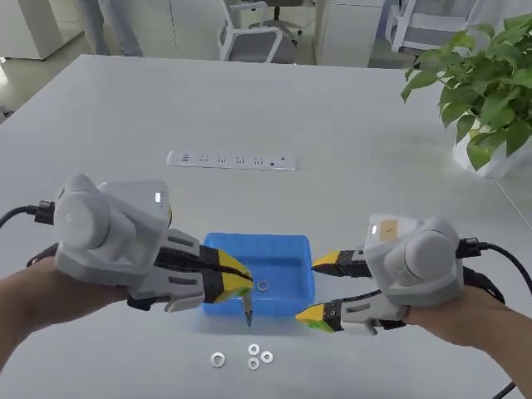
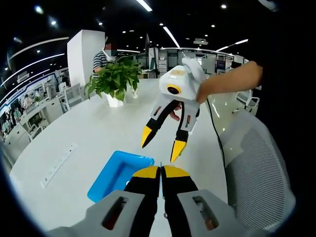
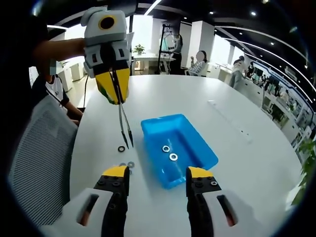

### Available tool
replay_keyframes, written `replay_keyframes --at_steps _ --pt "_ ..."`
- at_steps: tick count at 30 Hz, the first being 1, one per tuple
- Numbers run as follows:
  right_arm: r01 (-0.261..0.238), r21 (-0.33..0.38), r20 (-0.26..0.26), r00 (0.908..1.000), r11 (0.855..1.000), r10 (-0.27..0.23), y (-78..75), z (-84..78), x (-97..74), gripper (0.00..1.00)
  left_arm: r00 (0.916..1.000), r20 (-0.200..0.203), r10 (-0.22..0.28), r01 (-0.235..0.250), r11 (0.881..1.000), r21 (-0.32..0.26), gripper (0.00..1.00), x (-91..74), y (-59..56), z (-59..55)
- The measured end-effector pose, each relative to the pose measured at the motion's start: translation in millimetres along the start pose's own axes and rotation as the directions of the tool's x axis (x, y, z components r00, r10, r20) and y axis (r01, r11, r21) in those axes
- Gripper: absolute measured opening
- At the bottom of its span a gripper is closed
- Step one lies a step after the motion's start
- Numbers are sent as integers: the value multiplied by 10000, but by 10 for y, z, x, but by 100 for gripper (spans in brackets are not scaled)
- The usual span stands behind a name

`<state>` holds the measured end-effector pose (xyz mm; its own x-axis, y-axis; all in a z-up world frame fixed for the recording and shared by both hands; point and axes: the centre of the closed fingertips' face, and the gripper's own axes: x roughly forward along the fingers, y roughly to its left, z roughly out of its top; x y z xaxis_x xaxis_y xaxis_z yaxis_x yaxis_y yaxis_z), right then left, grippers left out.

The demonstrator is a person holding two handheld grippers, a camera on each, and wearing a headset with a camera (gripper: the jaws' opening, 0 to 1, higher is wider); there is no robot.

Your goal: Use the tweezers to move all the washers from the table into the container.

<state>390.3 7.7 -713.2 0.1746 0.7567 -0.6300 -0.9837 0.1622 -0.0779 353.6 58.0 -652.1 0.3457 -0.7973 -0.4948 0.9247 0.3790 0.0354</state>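
Left tool (image 1: 239,281) pinches the tweezers (image 1: 247,309) tips-down beside the container (image 1: 218,243), aiming for washers (image 1: 253,356) just beside it; right tool (image 1: 312,288) hangs spread.

place: open-plan office, pretty sure
giveaways: office chairs (image 1: 256,41), potted plant (image 1: 486,83), power strip (image 1: 231,160), long white table (image 1: 125,108)

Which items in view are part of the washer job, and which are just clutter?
Job: tweezers, clamped in left gripper; blue container; loose washers beside it; dropped washers inside it; right gripper, open.
Lying about: power strip; potted plant; office chairs.
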Motion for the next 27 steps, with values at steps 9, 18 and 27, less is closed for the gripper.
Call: replay_keyframes --at_steps 9,18,27 --pt "116 323 97 9999 9994 -119 76 -33 5 56 9999 -121 75 -76 10000 -59 5 -40 -93 -137" --pt "292 554 41 9996 9980 -294 130 -89 37 66 9996 -219 184 -188 9996 -189 5 -88 -184 -263" --pt "468 812 129 9988 9956 -480 153 -100 63 75 9994 -260 236 -242 9994 -229 5 -130 -231 -359"
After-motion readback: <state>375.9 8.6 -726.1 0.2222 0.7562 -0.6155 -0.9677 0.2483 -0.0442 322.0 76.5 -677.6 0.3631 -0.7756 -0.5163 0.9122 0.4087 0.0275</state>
